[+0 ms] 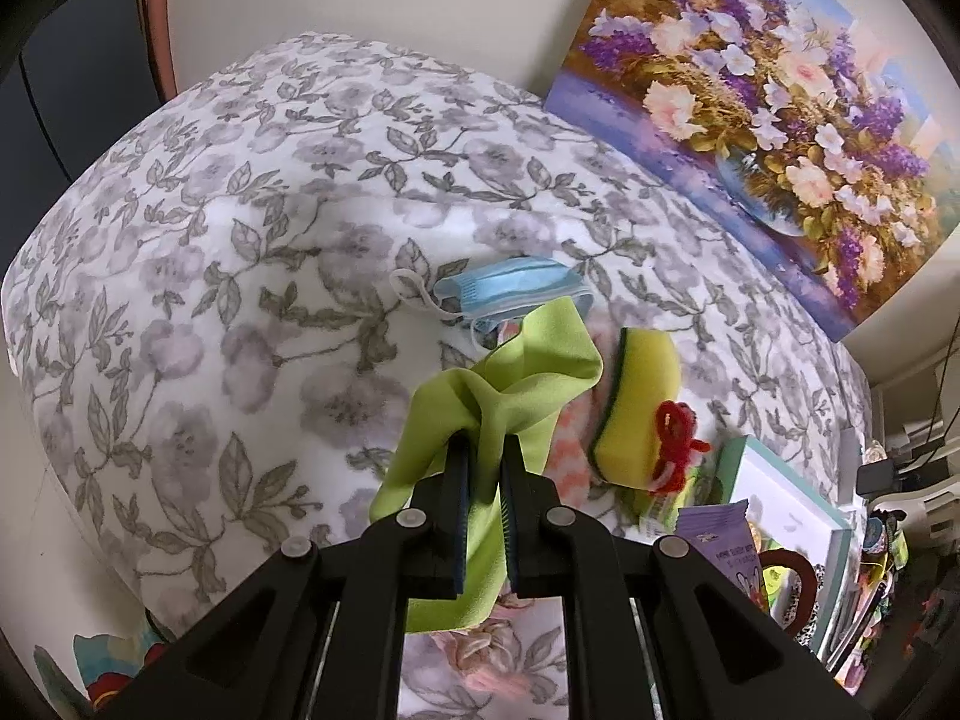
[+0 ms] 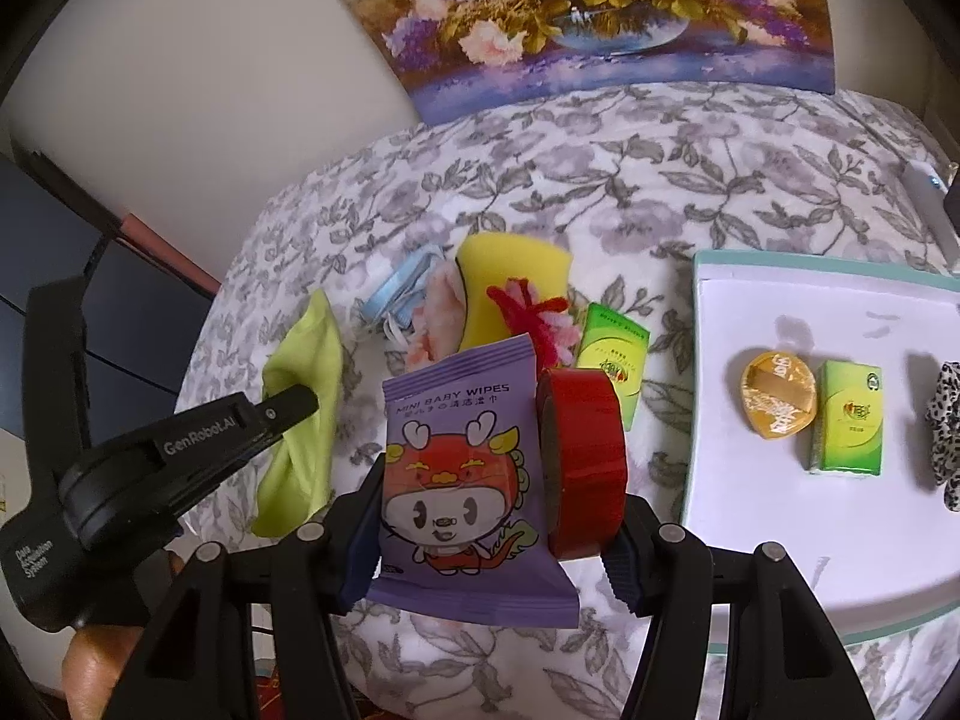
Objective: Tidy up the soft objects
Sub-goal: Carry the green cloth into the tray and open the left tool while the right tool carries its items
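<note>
The left gripper [image 1: 486, 450] has its jaws pinched on a lime-green cloth [image 1: 516, 372], which bunches above the jaws and hangs below them, lifted off the floral blanket [image 1: 240, 210]. Just beyond the jaws lies a blue face mask [image 1: 510, 288]; ahead and to their right a yellow sponge [image 1: 642, 402] with a dark green edge stands tilted, a red pipe-cleaner figure [image 1: 678, 438] touching its lower side.

The right gripper [image 2: 492, 480] holds two things between its jaws together: a purple pack of baby wipes [image 2: 462, 480] against the left jaw and a red roll of tape [image 2: 588, 462] against the right jaw. Right of these jaws sits a white tray [image 2: 780, 540] with a teal rim, carrying a round yellow packet [image 2: 777, 396], a green tissue pack [image 2: 849, 420] and a leopard-print scrunchie [image 2: 948, 426]. Another green tissue pack [image 2: 615, 360] lies on the blanket just beyond the tape. A flower painting [image 2: 600, 12] leans on the wall behind.
</note>
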The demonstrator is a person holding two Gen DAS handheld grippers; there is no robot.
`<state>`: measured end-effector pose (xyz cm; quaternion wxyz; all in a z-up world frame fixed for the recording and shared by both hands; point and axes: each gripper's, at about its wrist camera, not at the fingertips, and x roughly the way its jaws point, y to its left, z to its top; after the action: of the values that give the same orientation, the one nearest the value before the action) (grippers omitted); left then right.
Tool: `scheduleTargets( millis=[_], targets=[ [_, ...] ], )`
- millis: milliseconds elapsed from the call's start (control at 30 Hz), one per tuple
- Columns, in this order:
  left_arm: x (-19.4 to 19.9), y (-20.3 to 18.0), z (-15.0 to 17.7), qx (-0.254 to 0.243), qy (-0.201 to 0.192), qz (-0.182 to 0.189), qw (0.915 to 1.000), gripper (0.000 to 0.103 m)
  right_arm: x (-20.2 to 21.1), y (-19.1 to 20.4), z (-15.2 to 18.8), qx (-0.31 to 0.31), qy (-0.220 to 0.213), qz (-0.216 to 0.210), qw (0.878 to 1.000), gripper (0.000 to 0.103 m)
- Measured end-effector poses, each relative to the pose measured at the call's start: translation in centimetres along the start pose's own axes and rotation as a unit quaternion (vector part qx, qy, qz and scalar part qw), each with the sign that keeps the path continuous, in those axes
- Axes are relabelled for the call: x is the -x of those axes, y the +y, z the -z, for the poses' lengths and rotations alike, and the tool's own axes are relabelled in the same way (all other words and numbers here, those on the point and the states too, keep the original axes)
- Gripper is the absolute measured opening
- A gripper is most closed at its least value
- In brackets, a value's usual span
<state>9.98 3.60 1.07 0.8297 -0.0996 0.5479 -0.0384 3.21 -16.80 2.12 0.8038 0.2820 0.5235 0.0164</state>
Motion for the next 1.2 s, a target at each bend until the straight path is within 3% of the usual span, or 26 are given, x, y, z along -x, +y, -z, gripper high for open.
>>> scheduleTargets(
  millis=[533,833,1200],
  targets=[
    [1.4,-2.9,1.2,-0.029,-0.01,0.029,0.9991,0.01,2.3,-2.5,-0.3,-0.004,-0.032,0.011,0.999,0.064],
    [1.0,-8.3,3.8,-0.09,0.009,0.052,0.9945,0.01,4.0,-8.3,-1.0,-0.065,-0.053,0.067,0.994,0.064],
    [-1.0,-16.0,8.5,-0.18,0.056,0.061,0.9802,0.01,5.5,-16.0,0.1,-0.129,-0.049,0.136,0.981,0.064]
  ],
)
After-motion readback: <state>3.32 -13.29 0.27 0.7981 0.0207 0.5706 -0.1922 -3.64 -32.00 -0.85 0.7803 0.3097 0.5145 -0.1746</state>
